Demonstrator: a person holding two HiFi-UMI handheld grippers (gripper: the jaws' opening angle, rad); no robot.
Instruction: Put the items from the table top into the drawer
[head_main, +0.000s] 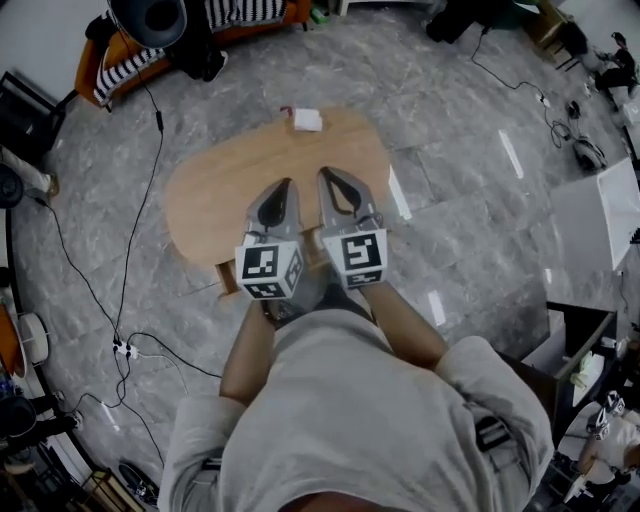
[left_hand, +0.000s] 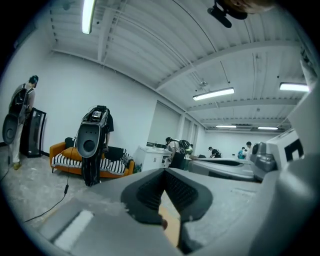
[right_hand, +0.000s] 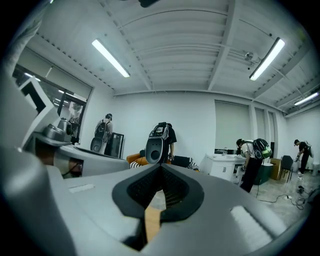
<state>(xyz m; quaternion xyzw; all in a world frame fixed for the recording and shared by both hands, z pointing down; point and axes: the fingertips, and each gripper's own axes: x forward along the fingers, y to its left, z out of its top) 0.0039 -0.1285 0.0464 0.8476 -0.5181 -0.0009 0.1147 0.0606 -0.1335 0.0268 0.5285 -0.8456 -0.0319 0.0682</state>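
Grey marbled floor surrounds an oval, light wooden table (head_main: 215, 205). Above its near edge the left gripper (head_main: 282, 190) and right gripper (head_main: 328, 178) hover side by side, both pinched closed and empty. A small white box (head_main: 307, 120) sits at the far edge. Reaching it probably calls for opening one gripper's jaws first, then lowering squarely over it.

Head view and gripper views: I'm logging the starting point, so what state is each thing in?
Left gripper: shut, nothing between its jaws.
Right gripper: shut, nothing between its jaws.
Small white item: lying at the table's far edge, not held.
Wooden table: standing, with only the white item showing on it.
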